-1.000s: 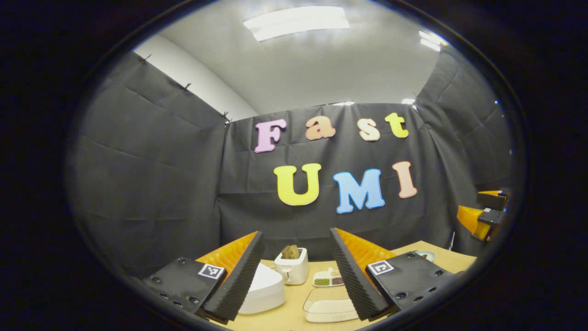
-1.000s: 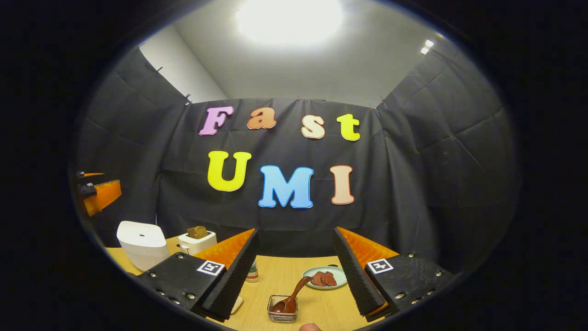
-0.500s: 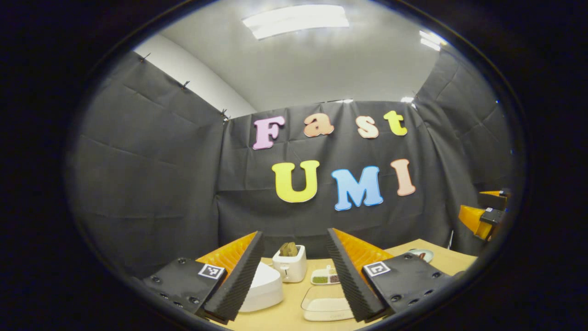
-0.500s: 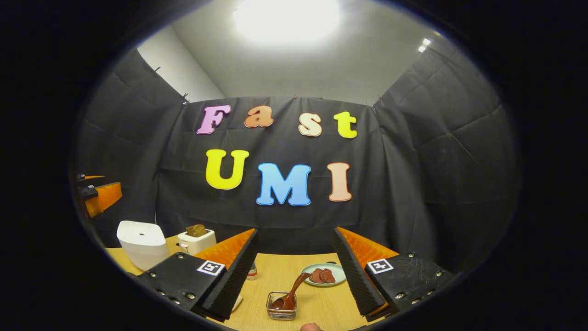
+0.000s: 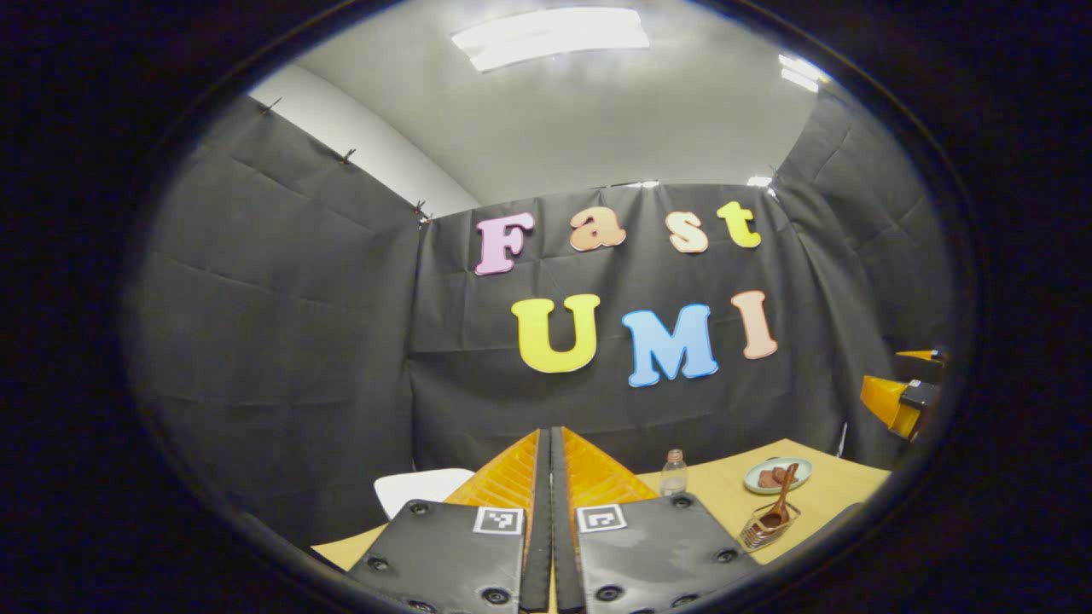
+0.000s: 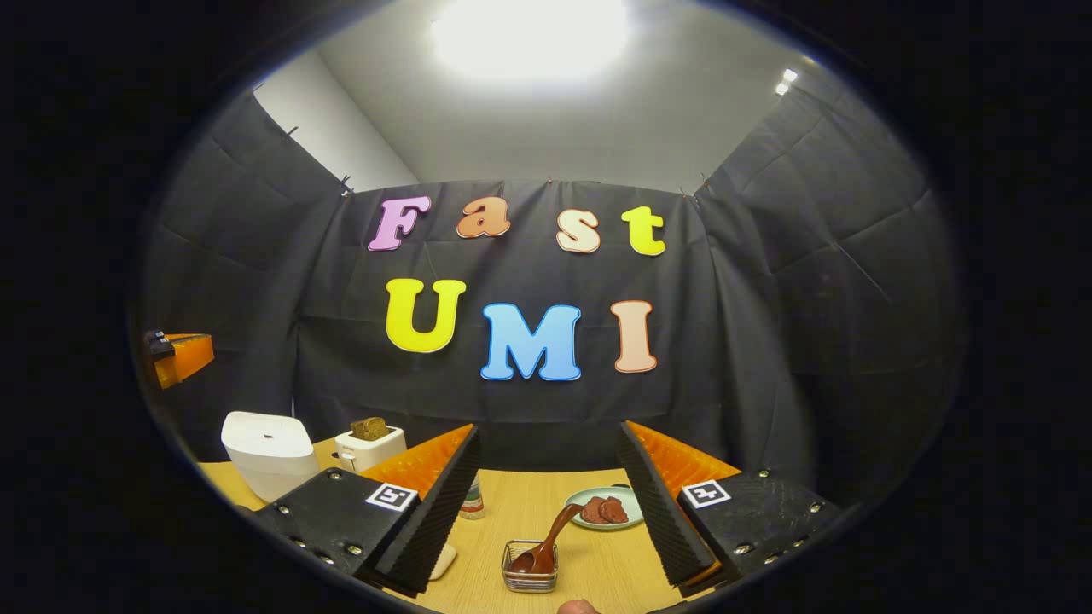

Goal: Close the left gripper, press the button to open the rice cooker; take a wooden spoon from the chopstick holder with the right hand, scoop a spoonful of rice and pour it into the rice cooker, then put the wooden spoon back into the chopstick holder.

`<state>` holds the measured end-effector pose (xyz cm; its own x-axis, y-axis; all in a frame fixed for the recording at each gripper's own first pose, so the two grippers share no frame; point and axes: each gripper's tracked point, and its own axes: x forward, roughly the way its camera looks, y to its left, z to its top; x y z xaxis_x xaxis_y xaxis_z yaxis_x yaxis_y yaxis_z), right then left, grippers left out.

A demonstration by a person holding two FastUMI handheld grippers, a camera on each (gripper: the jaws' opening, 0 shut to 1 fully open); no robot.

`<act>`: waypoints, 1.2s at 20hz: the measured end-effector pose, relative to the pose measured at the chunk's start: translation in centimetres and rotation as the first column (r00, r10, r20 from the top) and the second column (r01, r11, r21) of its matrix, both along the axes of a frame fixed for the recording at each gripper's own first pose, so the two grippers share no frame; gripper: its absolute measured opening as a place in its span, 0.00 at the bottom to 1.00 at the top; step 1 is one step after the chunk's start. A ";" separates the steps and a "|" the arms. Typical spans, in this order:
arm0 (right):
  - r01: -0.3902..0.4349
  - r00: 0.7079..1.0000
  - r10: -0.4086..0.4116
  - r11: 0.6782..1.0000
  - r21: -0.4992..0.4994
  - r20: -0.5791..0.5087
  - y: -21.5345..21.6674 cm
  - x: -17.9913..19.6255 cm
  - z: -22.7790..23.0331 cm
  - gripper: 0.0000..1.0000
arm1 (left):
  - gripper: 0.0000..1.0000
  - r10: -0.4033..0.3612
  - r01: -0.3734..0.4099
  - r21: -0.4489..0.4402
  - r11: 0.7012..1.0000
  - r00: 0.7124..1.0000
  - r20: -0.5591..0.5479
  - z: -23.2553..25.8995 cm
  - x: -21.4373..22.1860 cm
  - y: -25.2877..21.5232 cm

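The left hand-held gripper (image 5: 546, 477) is held with its fingers pressed together on nothing, above the desk (image 5: 725, 490), the white rice cooker (image 6: 267, 452) standing lid-down at the desk's left side. The right hand-held gripper (image 6: 546, 477) is spread wide (nothing between its fingers). Beyond it, the wooden spoon (image 6: 546, 546) is seen leaning in the wire chopstick holder (image 6: 529, 570), near a plate (image 6: 601, 512).

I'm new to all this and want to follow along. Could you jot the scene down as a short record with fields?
left tool: fingers shut together, holding nothing
right tool: fingers apart, holding nothing
rice cooker: white, lid down
wooden spoon: standing tilted in the chopstick holder
plate: behind the holder, with dark red food
toaster: beside the cooker, holding bread
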<state>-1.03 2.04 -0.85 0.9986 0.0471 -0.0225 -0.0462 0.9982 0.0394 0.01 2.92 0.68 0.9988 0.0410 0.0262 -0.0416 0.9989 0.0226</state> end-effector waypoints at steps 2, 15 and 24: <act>-0.018 1.000 0.018 1.000 0.009 -0.003 0.8 -0.3 -0.1 0.97 | 0.09 0.015 -0.015 0.009 1.000 1.000 -0.006 -0.3 0.5 0.7; 0.047 0.998 -0.048 0.998 -0.039 -0.033 1.8 -1.3 -0.4 0.97 | 0.09 0.034 -0.039 -0.043 0.998 0.993 -0.115 -5.6 7.7 9.1; 0.127 0.988 -0.134 0.988 -0.084 -0.076 1.9 -2.4 -1.2 0.97 | 0.09 0.038 -0.061 -0.079 0.995 0.962 -0.271 -14.0 13.6 13.8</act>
<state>-3.45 3.93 -2.09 0.9908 -0.0887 -0.1023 0.0849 0.9955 -0.0410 13.65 16.75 -13.35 0.9653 0.0807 -0.2483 -0.0949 0.9944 -0.0456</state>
